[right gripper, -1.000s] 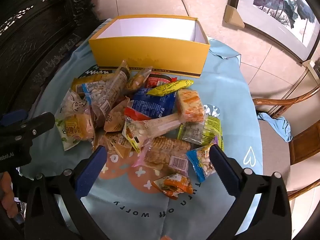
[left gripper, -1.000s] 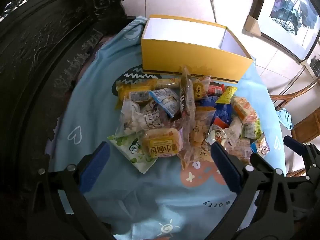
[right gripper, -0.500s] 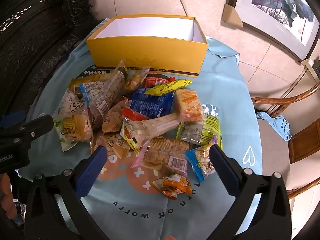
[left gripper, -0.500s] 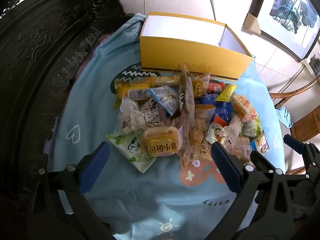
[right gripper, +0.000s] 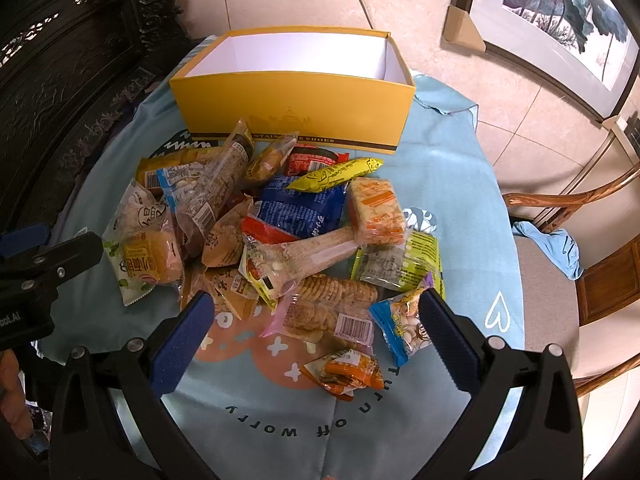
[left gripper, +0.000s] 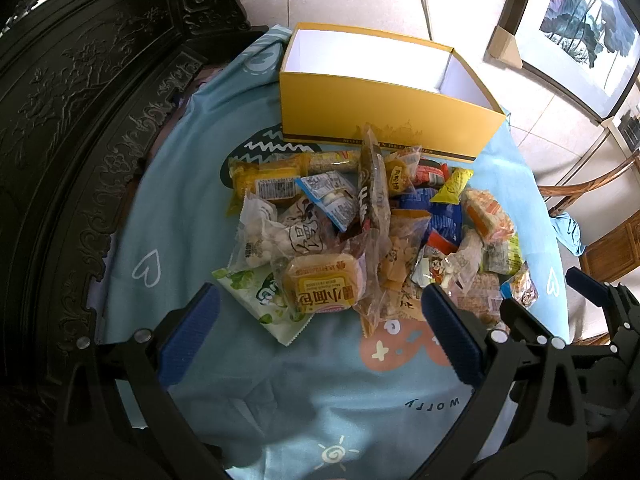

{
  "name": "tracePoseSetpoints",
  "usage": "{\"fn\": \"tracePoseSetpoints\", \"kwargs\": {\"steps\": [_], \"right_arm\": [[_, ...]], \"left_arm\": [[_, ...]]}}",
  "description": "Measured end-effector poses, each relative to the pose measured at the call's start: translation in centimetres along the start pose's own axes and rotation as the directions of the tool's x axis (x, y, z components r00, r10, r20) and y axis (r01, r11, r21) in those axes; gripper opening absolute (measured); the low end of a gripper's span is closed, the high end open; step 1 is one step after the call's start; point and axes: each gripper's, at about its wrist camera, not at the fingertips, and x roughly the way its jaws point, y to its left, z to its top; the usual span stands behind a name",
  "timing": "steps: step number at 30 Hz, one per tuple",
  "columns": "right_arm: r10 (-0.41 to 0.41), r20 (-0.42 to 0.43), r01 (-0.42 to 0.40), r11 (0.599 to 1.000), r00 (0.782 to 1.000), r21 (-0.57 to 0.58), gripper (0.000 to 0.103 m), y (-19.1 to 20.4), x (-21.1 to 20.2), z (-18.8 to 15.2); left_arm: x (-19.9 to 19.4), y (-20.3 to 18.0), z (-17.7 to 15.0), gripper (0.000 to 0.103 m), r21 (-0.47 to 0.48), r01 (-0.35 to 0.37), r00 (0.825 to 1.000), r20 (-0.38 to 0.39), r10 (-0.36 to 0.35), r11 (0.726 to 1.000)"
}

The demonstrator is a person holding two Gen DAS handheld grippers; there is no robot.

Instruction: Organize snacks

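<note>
Two wrist views of a round table under a light-blue printed cloth [right gripper: 452, 184]. A heap of wrapped snacks [right gripper: 280, 236] lies at the centre of the cloth; behind it stands an open yellow box [right gripper: 292, 112], its white interior showing no contents in either view.

The left gripper [left gripper: 320, 320] hovers above the near-left edge of the heap with its blue-padded fingers wide apart and nothing between them. The right gripper [right gripper: 316, 328] hovers above the near-right edge, likewise spread and empty.

The step in hand appears to be the choice and first pick of a snack for the box. Loose items at the rim of the heap are the sound choice. For the left gripper, the small bread bun [left gripper: 326, 286] sits on top of a green-and-white packet [left gripper: 260, 300] and is free above. For the right gripper, the orange packet [right gripper: 346, 372] lies by itself on the cloth, and the blue peanut packet [right gripper: 404, 326] lies just beside the right-hand finger.

A good grasp closes across the filled body of a packet, not its crimped end, which would probably slip. Pressure should be light on the biscuit pack [right gripper: 328, 308], whose contents look brittle. The tall clear packet [left gripper: 372, 196] leans on its neighbours; whether it rests against the box cannot be settled from these views.
</note>
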Motion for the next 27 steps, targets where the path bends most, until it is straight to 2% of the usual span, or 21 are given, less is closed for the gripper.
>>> {"fn": "tracePoseSetpoints", "kwargs": {"steps": [27], "right_arm": [[0.004,-0.001,-0.004,1.000,1.000,0.005,0.102,0.37,-0.06,0.19]], "left_arm": [[-0.08,0.23,-0.15,0.101,-0.028,0.019,1.000,-0.021,-0.020,0.999]]}}
